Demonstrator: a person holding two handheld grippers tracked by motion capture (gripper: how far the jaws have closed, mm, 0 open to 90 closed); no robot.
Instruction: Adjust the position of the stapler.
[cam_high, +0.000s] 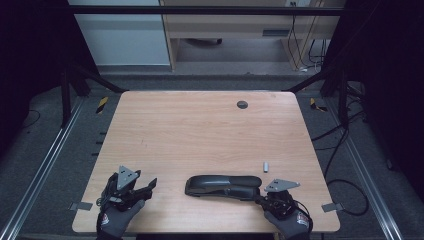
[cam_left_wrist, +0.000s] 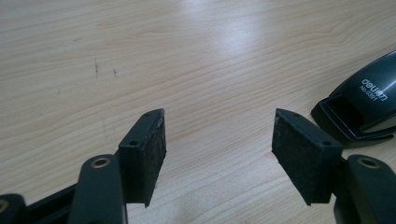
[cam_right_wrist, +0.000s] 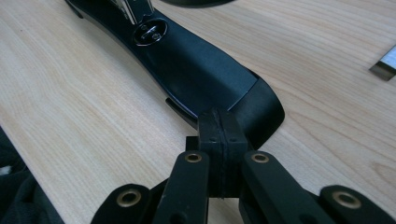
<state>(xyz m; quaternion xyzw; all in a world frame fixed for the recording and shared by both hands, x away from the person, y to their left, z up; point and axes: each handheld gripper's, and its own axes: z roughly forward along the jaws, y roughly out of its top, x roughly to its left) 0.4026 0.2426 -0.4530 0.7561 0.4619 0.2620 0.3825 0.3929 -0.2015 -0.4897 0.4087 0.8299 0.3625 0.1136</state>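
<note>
Counter (cam_high: 200, 130) of pale wood carries a black stapler (cam_high: 223, 185) near the front edge. The right claw (cam_right_wrist: 219, 140), pads pressed together, touches its near end; keep that push low and steady. The left claw (cam_left_wrist: 219, 144) waits spread beside it. A small staple strip (cam_high: 266, 165) lies just behind.
</note>
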